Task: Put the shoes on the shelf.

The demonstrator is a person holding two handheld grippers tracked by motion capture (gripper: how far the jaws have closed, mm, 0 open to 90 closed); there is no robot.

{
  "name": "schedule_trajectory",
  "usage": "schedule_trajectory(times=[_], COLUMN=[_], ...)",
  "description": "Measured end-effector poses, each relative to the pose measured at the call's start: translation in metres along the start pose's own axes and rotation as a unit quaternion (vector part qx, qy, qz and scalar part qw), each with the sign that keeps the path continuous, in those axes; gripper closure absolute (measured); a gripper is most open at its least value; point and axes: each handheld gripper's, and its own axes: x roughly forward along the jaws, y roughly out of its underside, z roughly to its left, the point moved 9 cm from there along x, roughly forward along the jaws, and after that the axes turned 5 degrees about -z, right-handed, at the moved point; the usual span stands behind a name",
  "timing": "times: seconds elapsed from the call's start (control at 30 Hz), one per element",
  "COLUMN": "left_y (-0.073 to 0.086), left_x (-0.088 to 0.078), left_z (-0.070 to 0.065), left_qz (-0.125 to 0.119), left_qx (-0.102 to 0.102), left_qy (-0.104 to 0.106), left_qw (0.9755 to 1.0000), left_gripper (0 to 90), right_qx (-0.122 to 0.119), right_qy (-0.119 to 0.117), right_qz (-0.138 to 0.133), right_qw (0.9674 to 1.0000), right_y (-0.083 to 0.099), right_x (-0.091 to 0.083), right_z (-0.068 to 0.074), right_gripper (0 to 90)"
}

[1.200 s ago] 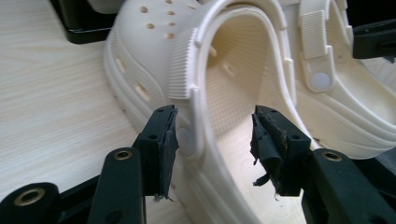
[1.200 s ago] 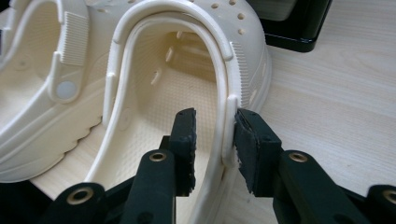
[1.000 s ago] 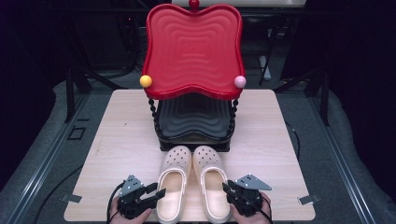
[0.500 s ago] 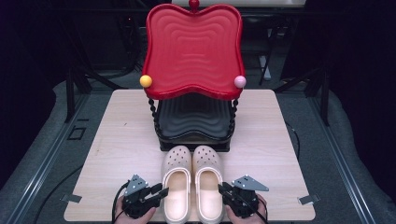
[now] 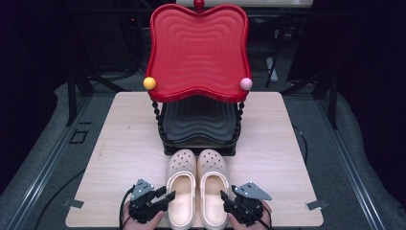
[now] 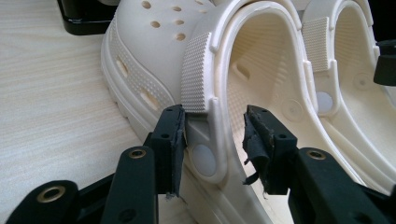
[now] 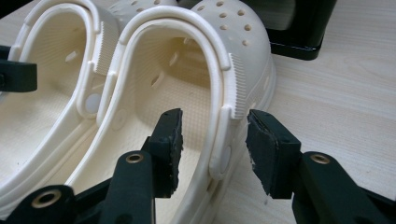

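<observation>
High view: at the desk's (image 5: 119, 143) near edge, both tongs had just opened, left tongs (image 5: 165, 197) and right tongs (image 5: 225, 197) each loosely straddling an outer wall of the cream clogs (image 5: 196, 191), suggesting the pair had been set down and released.

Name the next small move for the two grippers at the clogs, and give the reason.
Probably draw both back off the clogs. The left gripper and right gripper have just been opening; each straddles a clog's outer wall without clamping, and the pair rests on the table.
</observation>
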Motion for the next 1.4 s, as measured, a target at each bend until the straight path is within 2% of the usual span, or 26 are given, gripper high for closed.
schedule_trajectory(times=[0.07,0.1,0.17,0.23,0.33,0.4,0.67,0.73,0.87,0.97,1.07,1.17,1.23,1.27,1.4], left_y=[0.001,0.002,0.004,0.004,0.004,0.004,0.003,0.004,0.004,0.003,0.002,0.0,-0.003,-0.005,-0.011], left_x=[0.0,0.001,0.002,0.002,0.003,0.004,0.004,0.004,0.004,0.004,0.003,0.003,0.001,0.0,-0.005], left_z=[0.0,-0.001,-0.001,-0.001,0.0,0.0,0.002,0.002,0.002,0.001,-0.001,-0.002,-0.002,-0.002,-0.003], left_qz=[0.0,0.0,0.001,-0.004,-0.006,-0.006,-0.005,-0.002,-0.002,0.003,0.007,0.004,-0.002,-0.007,-0.012], left_qx=[0.0,0.0,0.0,0.003,0.006,0.007,0.002,0.001,0.002,0.001,-0.004,0.001,0.005,0.004,0.008], left_qy=[-0.003,-0.004,-0.004,-0.01,-0.019,-0.021,-0.026,-0.024,-0.026,-0.028,-0.019,-0.016,-0.014,-0.013,-0.007], left_qw=[1.0,1.0,1.0,0.9999,0.9998,0.9997,0.9996,0.9997,0.9997,0.9996,0.9998,0.9999,0.9999,0.9999,0.9999], left_gripper=[58.5,58.4,58.4,58.9,61.8,61.9,62.4,62.3,63.5,66.2,69.4,71.0,72.6,73.3,74.4], right_qx=[0.007,0.017,0.023,0.021,0.002,-0.002,0.039,0.044,0.037,0.063,0.088,0.084,0.094,0.095,0.102], right_qy=[-0.004,-0.005,-0.007,-0.014,-0.003,-0.009,-0.006,-0.002,0.006,0.009,-0.016,-0.014,-0.02,-0.023,-0.03], right_qz=[0.025,0.022,0.021,0.028,0.029,0.034,0.022,0.021,0.021,0.015,0.022,0.015,0.008,0.015,-0.001], right_qw=[0.9997,0.9996,0.9995,0.9993,0.9996,0.9994,0.999,0.9988,0.9991,0.9978,0.9958,0.9963,0.9953,0.995,0.9944], right_y=[0.004,0.005,0.006,0.007,0.008,0.01,0.01,0.01,0.013,0.013,0.013,0.013,0.012,0.012,0.008], right_x=[0.002,0.006,0.009,0.011,0.013,0.015,0.018,0.018,0.018,0.018,0.017,0.016,0.015,0.014,0.01], right_z=[-0.001,-0.002,-0.001,0.0,-0.001,-0.002,-0.003,-0.003,-0.001,-0.001,0.002,0.004,0.004,0.005,0.007], right_gripper=[55.7,55.8,55.8,58.2,63.2,64.6,66.6,66.7,67.7,70.6,71.2,73.0,73.6,73.9,74.5])
